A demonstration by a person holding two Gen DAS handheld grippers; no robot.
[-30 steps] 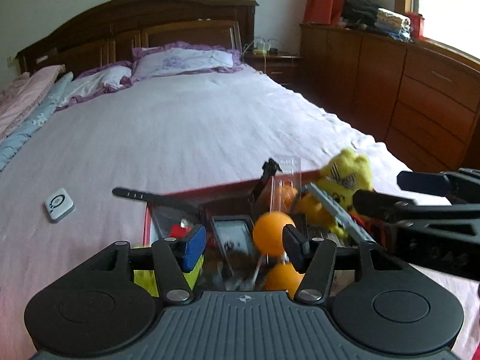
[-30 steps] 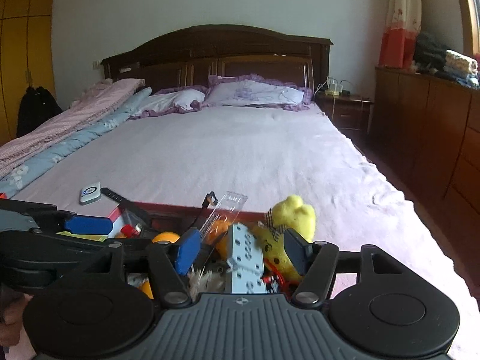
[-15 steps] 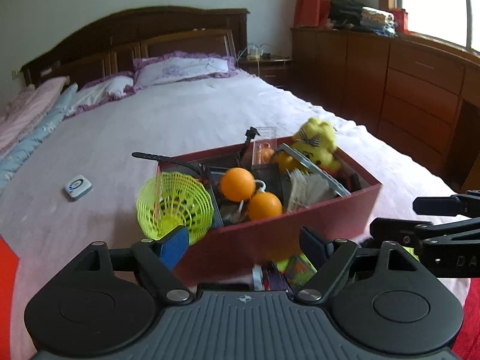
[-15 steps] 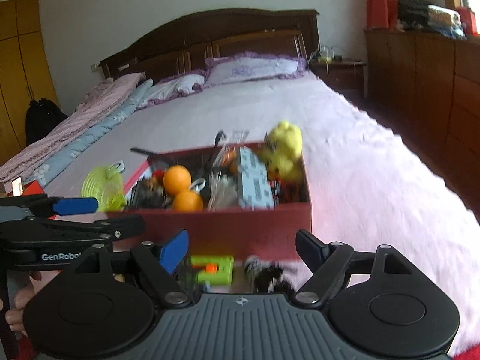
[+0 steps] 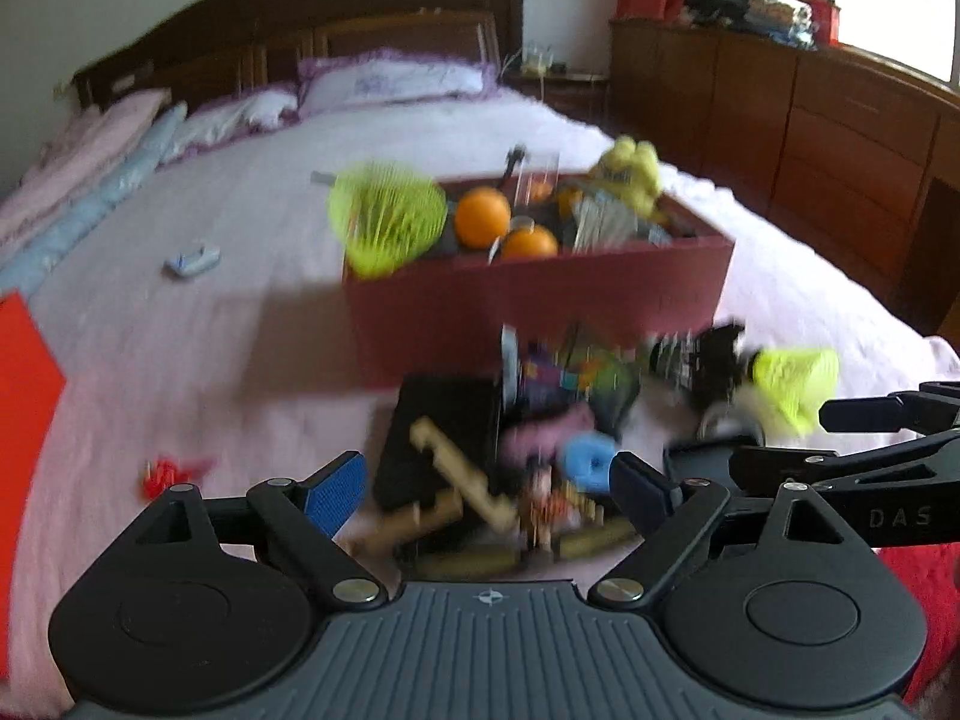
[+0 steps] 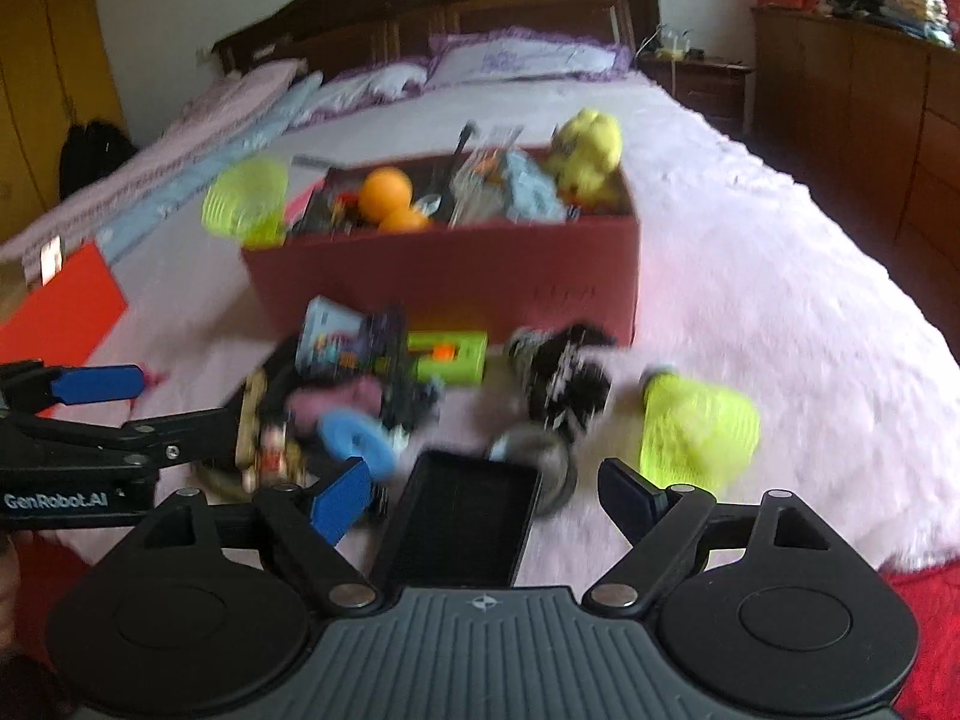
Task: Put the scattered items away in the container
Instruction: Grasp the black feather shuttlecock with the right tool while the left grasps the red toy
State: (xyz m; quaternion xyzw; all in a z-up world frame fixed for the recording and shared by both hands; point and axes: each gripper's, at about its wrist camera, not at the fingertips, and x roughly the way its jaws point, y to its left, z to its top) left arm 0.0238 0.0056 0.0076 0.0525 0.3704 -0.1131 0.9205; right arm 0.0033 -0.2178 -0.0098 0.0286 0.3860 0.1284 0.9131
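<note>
A dark red box [image 5: 540,294] [image 6: 456,276] sits on the bed, full of toys: orange balls [image 5: 482,218], a yellow plush [image 6: 588,147], a green shuttlecock [image 5: 384,222] at its left rim. Scattered items lie in front of it: a black flat device [image 6: 462,516] [image 5: 438,432], a blue ring [image 5: 588,462] [image 6: 354,438], a wooden piece [image 5: 462,480], a green toy [image 6: 450,354], a second green shuttlecock [image 6: 696,432] [image 5: 792,378]. My left gripper [image 5: 486,486] and right gripper [image 6: 480,492] are open and empty, above the near items. Both views are blurred.
A red sheet [image 5: 24,372] [image 6: 60,306] lies at the bed's left. A small white device [image 5: 192,258] and a small red item [image 5: 162,471] lie on the bedcover. A wooden dresser [image 5: 840,138] stands to the right, the headboard [image 6: 444,6] at the far end.
Both grippers have pulled back and up from over the box towards the near bed edge. The scattered items in front of the box have come into view.
</note>
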